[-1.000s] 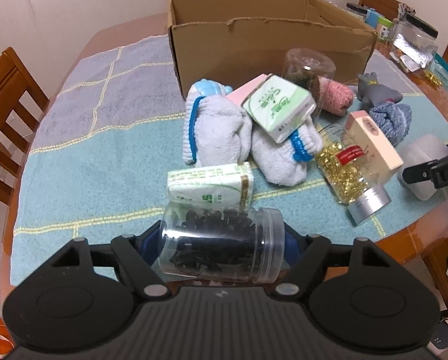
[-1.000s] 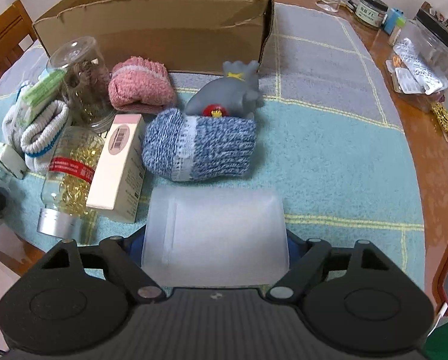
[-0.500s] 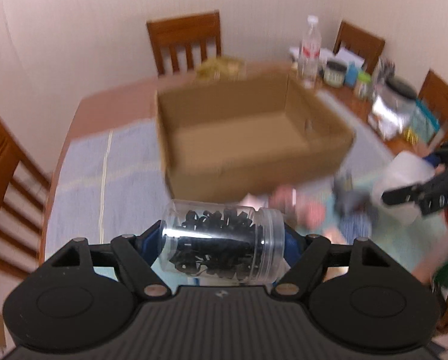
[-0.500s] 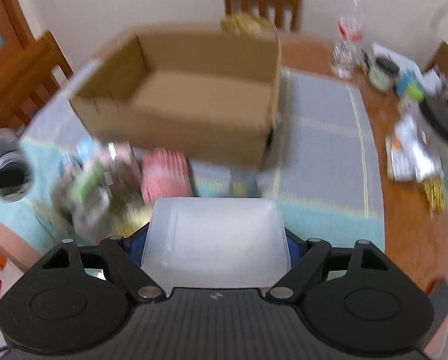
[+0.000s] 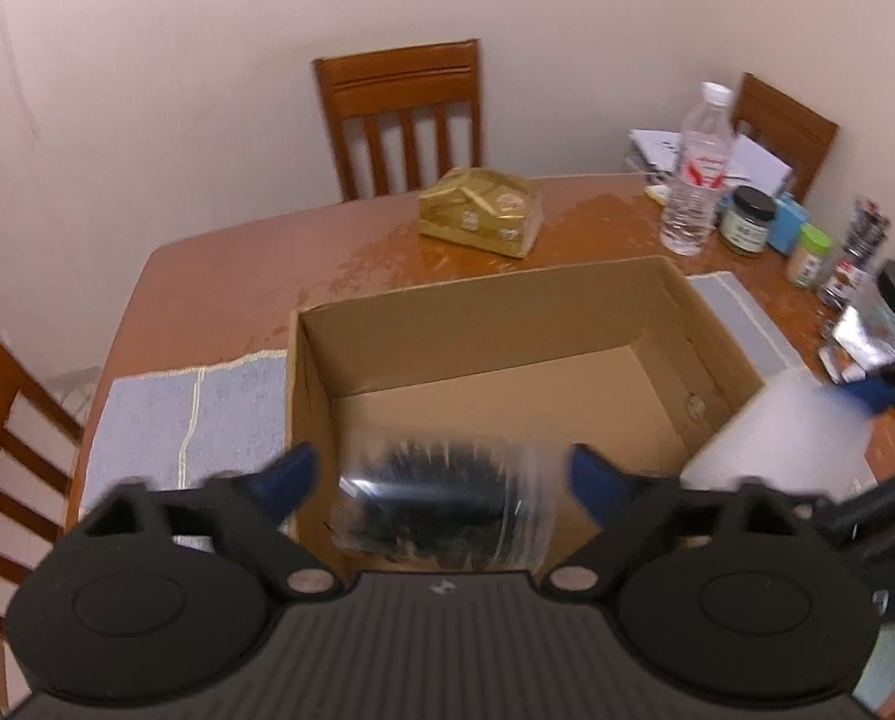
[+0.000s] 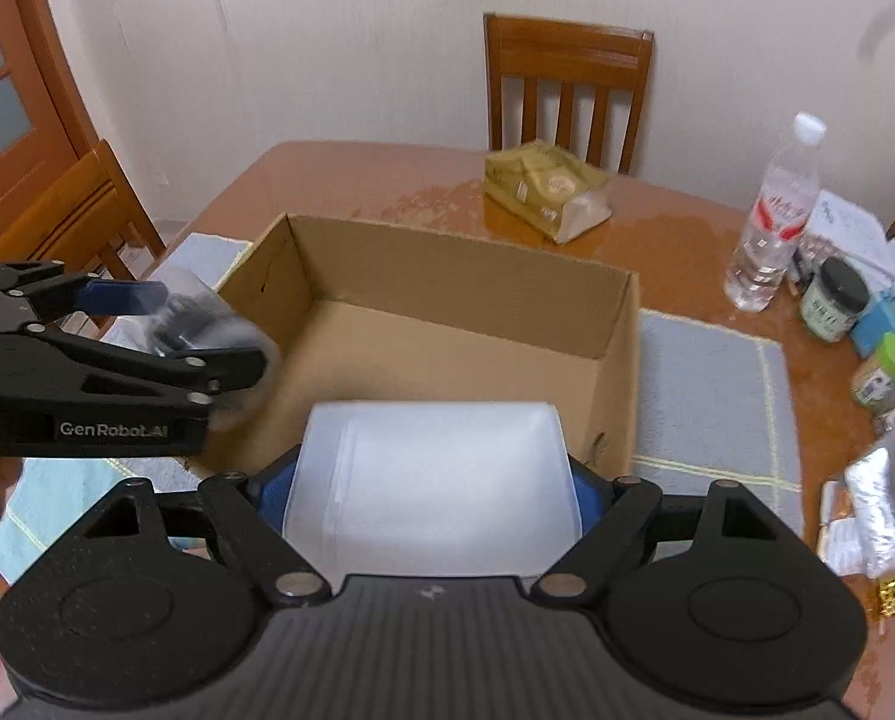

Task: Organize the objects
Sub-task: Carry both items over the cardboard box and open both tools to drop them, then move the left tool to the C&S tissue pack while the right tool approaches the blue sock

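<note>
The left gripper (image 5: 441, 477) is opening wide, fingers clear of the blurred jar (image 5: 444, 501) above the empty box (image 5: 567, 300); the right gripper (image 6: 432, 474) is opening, its fingers flanking the white container (image 6: 432, 474).

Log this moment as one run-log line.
left gripper: opening, jar loose between fingers, over box | right gripper: opening, white pack between fingers, over box

We see a plain brown cardboard box (image 5: 507, 324) on a reddish-brown table (image 5: 225, 276) with a grey-blue cloth (image 5: 159, 414) lined in pale yellow. The clear jar (image 5: 441, 504) shows black contents; the container (image 6: 435, 468) is frosted white. Black grippers carry blue pads (image 5: 288, 474). A gold packet (image 5: 480, 219) lies beyond.
</note>
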### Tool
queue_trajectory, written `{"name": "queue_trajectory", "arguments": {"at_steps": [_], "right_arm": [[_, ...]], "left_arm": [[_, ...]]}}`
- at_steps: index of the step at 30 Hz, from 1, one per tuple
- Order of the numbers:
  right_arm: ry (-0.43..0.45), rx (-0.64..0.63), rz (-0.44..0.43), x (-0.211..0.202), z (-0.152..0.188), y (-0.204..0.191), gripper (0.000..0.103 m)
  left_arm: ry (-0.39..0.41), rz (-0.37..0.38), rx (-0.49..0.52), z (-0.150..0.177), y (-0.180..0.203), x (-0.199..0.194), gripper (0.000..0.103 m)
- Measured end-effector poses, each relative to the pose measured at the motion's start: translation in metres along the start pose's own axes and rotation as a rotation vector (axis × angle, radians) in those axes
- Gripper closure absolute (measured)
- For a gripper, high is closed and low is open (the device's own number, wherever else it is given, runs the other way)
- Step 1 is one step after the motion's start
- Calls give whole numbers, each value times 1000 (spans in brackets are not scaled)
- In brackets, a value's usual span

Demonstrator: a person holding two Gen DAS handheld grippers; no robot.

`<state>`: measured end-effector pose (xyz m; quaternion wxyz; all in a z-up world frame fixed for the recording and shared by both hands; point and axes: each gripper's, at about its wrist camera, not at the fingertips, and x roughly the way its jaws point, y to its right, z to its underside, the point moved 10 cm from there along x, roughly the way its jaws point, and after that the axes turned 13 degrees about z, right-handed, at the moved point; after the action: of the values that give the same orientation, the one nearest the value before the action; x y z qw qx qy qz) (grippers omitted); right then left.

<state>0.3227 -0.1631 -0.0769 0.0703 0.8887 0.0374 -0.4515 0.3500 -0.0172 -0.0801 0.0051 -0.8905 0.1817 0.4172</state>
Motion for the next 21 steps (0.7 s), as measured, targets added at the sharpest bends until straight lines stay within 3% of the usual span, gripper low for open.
{"name": "queue_trajectory", "arguments": {"at_steps": [4, 21], "right_arm": [[24, -7, 12, 1, 2, 0, 0], [42, -64, 54, -25, 32, -10, 0]], "left_arm": [[22, -10, -12, 2, -3, -4, 3], [-27, -25, 23, 34, 8, -35, 2]]}}
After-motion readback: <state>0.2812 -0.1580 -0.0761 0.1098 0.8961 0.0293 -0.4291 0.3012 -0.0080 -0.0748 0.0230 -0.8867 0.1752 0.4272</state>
